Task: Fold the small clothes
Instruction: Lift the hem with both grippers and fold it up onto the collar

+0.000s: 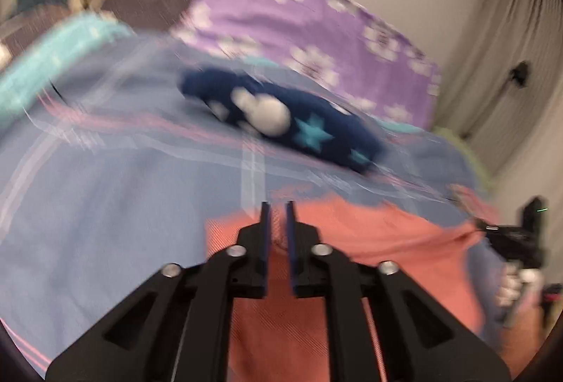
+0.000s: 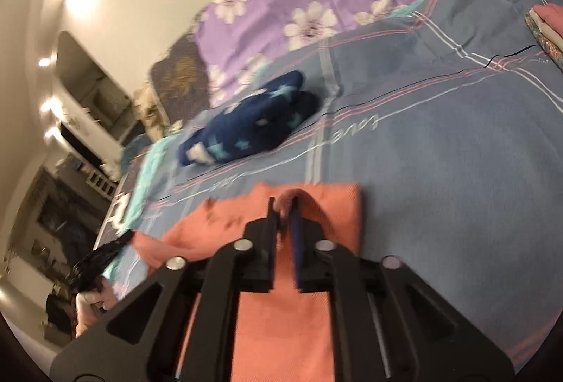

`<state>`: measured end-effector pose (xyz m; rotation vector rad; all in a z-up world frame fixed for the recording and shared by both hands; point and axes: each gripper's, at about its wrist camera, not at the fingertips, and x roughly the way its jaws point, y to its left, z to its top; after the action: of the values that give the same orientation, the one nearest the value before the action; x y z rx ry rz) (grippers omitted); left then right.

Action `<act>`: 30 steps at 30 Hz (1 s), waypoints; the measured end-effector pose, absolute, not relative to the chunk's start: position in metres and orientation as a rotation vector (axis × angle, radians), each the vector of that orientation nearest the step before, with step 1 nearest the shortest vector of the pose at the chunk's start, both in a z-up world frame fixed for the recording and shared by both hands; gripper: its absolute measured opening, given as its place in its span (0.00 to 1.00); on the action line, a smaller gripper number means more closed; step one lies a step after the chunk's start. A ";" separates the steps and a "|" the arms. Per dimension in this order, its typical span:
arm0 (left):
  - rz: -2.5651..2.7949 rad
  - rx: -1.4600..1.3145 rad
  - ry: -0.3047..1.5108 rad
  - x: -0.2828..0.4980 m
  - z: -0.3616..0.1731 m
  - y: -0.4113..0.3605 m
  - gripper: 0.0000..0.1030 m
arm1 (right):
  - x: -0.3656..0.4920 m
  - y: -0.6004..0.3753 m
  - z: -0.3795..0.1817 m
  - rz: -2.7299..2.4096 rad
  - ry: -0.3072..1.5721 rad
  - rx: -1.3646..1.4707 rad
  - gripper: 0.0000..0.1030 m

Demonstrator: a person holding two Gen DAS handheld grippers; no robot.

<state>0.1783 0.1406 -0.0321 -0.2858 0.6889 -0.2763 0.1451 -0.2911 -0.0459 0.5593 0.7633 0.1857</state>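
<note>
Salmon-pink garment lies flat on the blue plaid bedsheet, under both tools. Right gripper pinches a raised fold of it. Left gripper is slightly parted over the cloth, nothing visibly caught; view blurred. Best to re-grip left, lift both evenly, keep edges aligned. Navy star-print garment waits nearby.

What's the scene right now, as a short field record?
surface: blue plaid bedspread
work item: coral cloth, lying flat beneath both grippers
left gripper: fingers slightly apart, nothing between them
right gripper: a fold of the cloth between its fingers
other item: navy star garment, apart from the cloth
image: left view blurred
</note>
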 end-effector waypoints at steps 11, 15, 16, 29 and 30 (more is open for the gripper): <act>-0.302 -0.141 0.868 0.208 -0.073 0.124 0.49 | 0.157 -0.292 -0.076 0.187 0.821 0.458 0.37; -0.334 -0.126 0.887 0.222 -0.080 0.117 0.07 | 0.171 -0.284 -0.081 0.191 0.828 0.424 0.39; -0.335 -0.133 0.878 0.223 -0.079 0.118 0.02 | 0.173 -0.283 -0.082 0.185 0.831 0.414 0.39; -0.318 -0.053 0.644 0.204 -0.017 0.110 0.01 | 0.172 -0.262 -0.033 0.153 0.655 0.293 0.05; -0.297 -0.030 0.651 0.211 -0.020 0.108 0.02 | 0.179 -0.263 -0.038 0.146 0.671 0.295 0.05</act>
<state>0.2112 0.1081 -0.0200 -0.0301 0.6512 -0.2966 0.1792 -0.2627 -0.0377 0.2949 0.6713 0.1456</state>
